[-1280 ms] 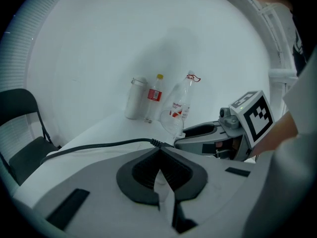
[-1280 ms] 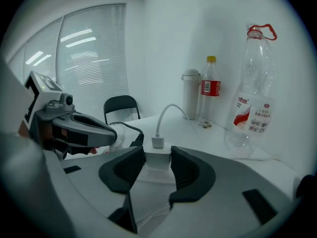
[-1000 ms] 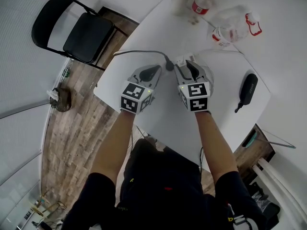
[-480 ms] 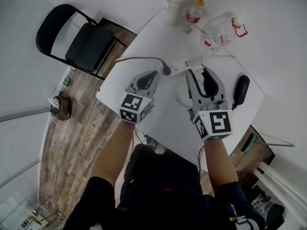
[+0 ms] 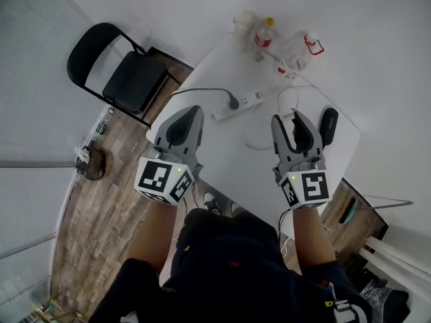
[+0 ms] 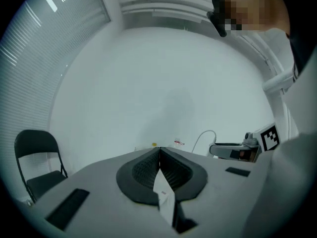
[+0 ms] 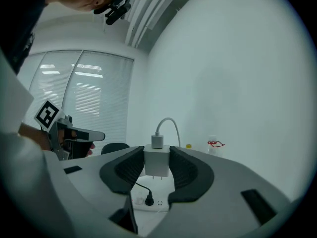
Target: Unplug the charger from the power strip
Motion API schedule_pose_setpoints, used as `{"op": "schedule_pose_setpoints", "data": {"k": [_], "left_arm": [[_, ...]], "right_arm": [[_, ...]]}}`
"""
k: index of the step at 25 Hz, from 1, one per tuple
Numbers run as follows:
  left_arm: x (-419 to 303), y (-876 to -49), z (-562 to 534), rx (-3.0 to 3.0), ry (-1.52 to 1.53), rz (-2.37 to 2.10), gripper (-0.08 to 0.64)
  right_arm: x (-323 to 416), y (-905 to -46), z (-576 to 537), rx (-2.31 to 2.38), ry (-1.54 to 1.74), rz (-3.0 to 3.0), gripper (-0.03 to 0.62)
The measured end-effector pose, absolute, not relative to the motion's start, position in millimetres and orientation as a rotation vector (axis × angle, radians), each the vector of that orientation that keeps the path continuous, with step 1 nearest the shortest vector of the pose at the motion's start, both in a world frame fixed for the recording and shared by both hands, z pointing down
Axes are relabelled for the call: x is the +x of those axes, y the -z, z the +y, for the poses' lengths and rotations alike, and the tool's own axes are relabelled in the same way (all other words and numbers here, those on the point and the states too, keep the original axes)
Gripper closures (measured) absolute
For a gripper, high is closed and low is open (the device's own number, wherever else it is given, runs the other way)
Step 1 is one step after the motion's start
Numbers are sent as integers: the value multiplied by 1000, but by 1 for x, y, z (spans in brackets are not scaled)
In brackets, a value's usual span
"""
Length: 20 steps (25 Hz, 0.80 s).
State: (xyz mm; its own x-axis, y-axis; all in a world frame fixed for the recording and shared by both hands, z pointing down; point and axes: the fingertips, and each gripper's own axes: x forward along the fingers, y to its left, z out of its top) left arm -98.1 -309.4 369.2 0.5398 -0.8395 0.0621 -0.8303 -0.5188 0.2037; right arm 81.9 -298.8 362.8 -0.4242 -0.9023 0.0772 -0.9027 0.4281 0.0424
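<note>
Charger (image 7: 157, 163): white smooth plastic block, upright, long axis vertical, prongs (image 7: 156, 177) down, cable (image 7: 171, 125) looping off top. Right tongs (image 7: 157, 153) pinching its sides; left tongs (image 6: 159, 153) pressed together, empty.

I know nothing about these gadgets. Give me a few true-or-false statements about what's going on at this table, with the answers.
1. The right gripper holds the white charger in its fingers, prongs clear of the power strip. True.
2. The left gripper has its fingers spread wide. False: they are closed together.
3. A black plug sits in the power strip. True.
4. The folding chair is red. False: it is black.
5. The power strip lies on the floor. False: it lies on the white table.
</note>
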Motion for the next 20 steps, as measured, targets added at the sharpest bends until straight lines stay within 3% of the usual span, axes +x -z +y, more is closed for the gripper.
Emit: {"op": "schedule_pose_setpoints", "data": {"k": [20], "left_arm": [[-107, -278, -197, 2718, 128, -1379, 537]], "right_arm": [[112, -273, -208, 1718, 123, -2589, 423]]}}
